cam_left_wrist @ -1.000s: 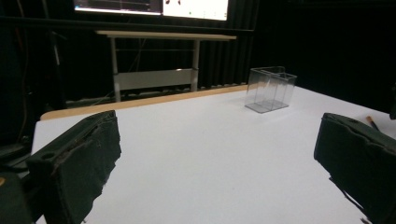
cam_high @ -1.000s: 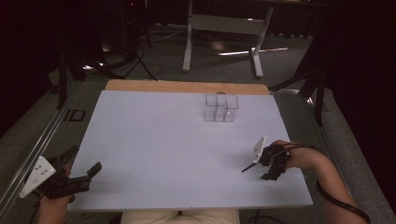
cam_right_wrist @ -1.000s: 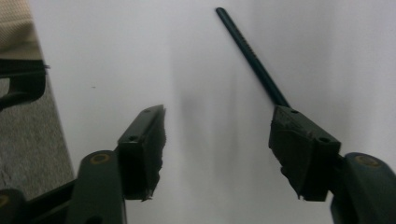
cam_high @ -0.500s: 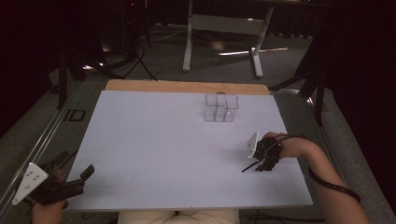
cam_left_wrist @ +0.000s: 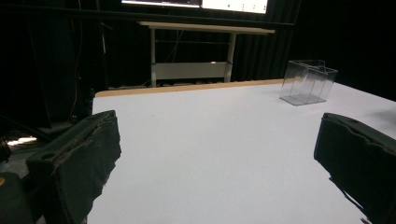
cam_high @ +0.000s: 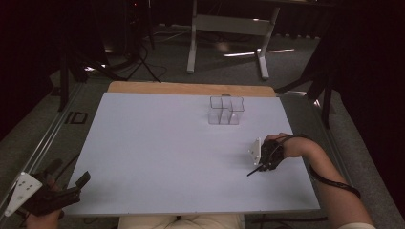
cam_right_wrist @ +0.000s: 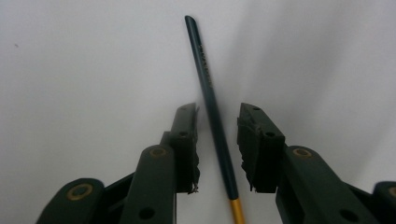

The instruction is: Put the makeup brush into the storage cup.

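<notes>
Lying flat, pencil (cam_right_wrist: pixel 211 88) lengthwise between right gripper (cam_right_wrist: pixel 218 149) fingers (cam_right_wrist: pixel 187 140).

The room was dim, with light falling from above onto the pale table (cam_high: pixel 157 143). The floor beyond lay dark, bar some glare streaks. Ahead of the right gripper (cam_right_wrist: pixel 217 140), the pencil (cam_right_wrist: pixel 205 70) cast soft shadows while the jaws looked slightly blurred

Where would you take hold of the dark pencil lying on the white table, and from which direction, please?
Grip the pencil on its dark shaft, above the gold band, coming straight down from above. It lies flat on the table, so its two long sides are free; the right gripper already straddles it, pads not yet touching.
</notes>
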Available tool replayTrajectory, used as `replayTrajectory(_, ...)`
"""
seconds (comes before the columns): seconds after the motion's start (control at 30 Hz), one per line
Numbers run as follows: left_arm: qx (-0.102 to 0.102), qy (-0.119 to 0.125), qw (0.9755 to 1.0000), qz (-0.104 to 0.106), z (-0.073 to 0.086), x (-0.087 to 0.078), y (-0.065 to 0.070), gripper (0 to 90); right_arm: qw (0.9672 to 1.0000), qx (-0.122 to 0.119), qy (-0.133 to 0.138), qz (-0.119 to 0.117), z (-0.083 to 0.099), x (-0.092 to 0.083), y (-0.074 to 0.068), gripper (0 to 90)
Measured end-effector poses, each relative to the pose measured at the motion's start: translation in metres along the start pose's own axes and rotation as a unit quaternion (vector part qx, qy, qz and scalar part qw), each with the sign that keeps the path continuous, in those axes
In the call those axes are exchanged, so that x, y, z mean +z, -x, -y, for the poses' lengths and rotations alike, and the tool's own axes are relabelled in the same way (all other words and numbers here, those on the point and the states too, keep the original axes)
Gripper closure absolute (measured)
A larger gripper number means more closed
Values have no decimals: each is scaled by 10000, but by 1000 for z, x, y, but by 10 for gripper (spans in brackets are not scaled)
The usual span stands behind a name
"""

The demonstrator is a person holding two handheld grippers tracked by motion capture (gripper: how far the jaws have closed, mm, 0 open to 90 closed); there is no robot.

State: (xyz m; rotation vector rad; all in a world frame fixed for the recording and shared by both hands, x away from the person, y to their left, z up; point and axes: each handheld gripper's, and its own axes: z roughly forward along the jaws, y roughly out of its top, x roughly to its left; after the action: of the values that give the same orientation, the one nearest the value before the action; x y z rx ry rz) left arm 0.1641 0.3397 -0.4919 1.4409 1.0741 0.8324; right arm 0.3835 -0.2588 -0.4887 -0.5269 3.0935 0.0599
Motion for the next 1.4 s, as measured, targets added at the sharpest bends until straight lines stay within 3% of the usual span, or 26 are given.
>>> replayTrajectory(0.13,8,-10,10000,-25,1,-1,0,10,9997,-255,-3,-34,0,1,2,714)
replayTrajectory(0.33,48,-30,10000,-76,1,-3,1,10,9989,-439,-22,-162,3,10,3,735)
replayTrajectory(0.5,73,-73,9999,-85,1,-3,1,10,9989,-440,-3,-142,5,12,3,738)
replayTrajectory(0.57,80,-68,9999,-77,1,-3,1,10,9993,-323,31,-180,6,12,5,741)
replayTrajectory(0.7,90,-60,9999,-75,1,-3,2,10,9993,-321,-27,-194,5,12,6,755)
replayTrajectory(0.77,98,-58,9999,-83,1,-3,2,10,9996,-190,-24,-229,4,12,8,807)
replayTrajectory(0.97,104,-37,9999,-76,0,-4,2,10,9993,-187,-154,-291,1,13,12,843)
replayTrajectory(1.07,121,-27,9999,-55,0,-3,2,10,9984,118,-173,-523,0,11,16,846)
replayTrajectory(1.23,140,-27,9999,22,-1,1,3,10,9979,397,-148,-484,-3,3,15,846)
replayTrajectory(1.37,200,-36,9997,122,-2,6,6,10,9982,479,-119,-353,-7,-8,13,846)
replayTrajectory(1.4,205,-31,9997,155,-2,7,7,10,9973,626,-123,-353,-8,-12,13,846)
